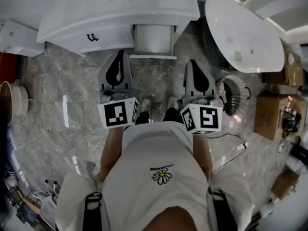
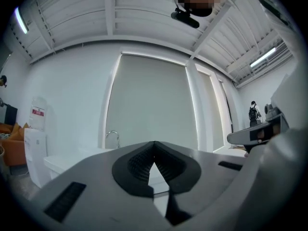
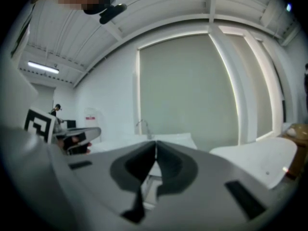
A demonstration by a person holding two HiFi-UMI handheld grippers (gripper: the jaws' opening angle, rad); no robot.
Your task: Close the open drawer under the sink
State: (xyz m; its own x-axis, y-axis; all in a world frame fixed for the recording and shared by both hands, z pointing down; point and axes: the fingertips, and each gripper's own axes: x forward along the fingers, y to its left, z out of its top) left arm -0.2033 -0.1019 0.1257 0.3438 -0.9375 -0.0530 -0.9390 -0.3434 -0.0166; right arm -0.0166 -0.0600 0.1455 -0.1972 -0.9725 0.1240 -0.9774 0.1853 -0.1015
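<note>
Jaws pressed together on both sides, nothing between them.

Head view first. The left gripper (image 1: 119, 57) and right gripper (image 1: 193, 64) are out in front of me, either side of my shoes (image 1: 145, 104), both aimed at the sink unit (image 1: 72, 13). Ahead, between their tips, what I take for the drawer (image 1: 153, 40) juts from under the sink towards me. Neither gripper touches it. Both sit near its front edge, with marble floor (image 1: 72, 85) showing in between.

Left gripper view: the pads meet at the tip, empty. Beyond them there's a tap (image 2: 111, 137) on the white unit, and I can't pick out the drawer here.

Right gripper view: it's the same, pads closed tip to tip, with the tap and the white top beyond.

My read is that nothing is done yet. The drawer stands open, and the approach and the whole push remain.
</note>
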